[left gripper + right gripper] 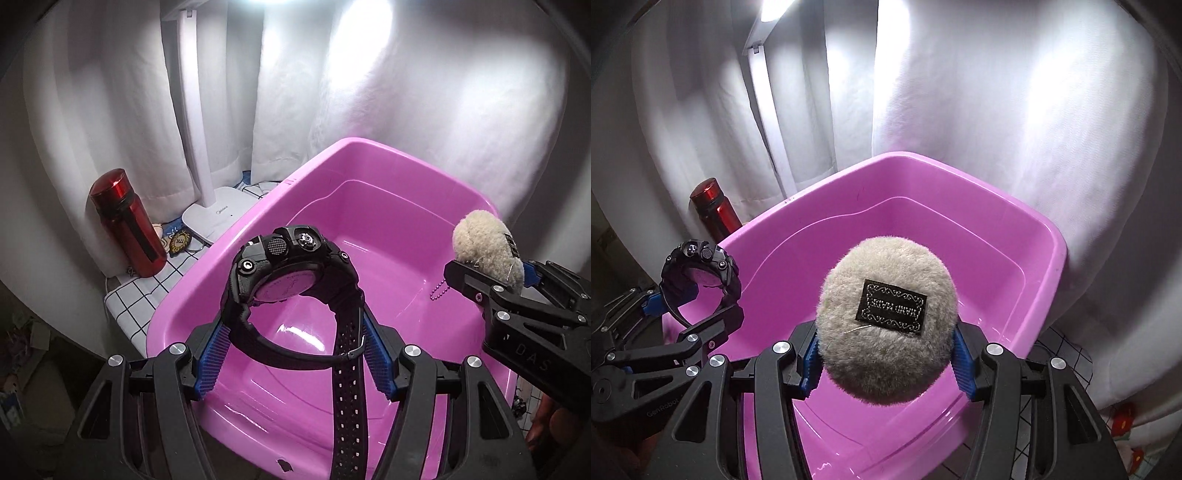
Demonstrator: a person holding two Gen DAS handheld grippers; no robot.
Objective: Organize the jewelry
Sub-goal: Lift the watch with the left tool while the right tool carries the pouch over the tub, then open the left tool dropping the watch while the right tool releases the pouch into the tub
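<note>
Blue-padded fingers (216, 354) of the left gripper (291, 354) are clamped on the strap of a black watch (291, 273), whose case is held up and forward while the loose strap end hangs back below the fingers. Directly beneath it lies the open pink tub (369, 147), so the coming release is judged to be straight down. To the right, the right gripper (886, 362) is clamped on a fluffy beige pom-pom charm (886, 325), likewise held over the tub's bare floor; both loads are about equally near it.
</note>
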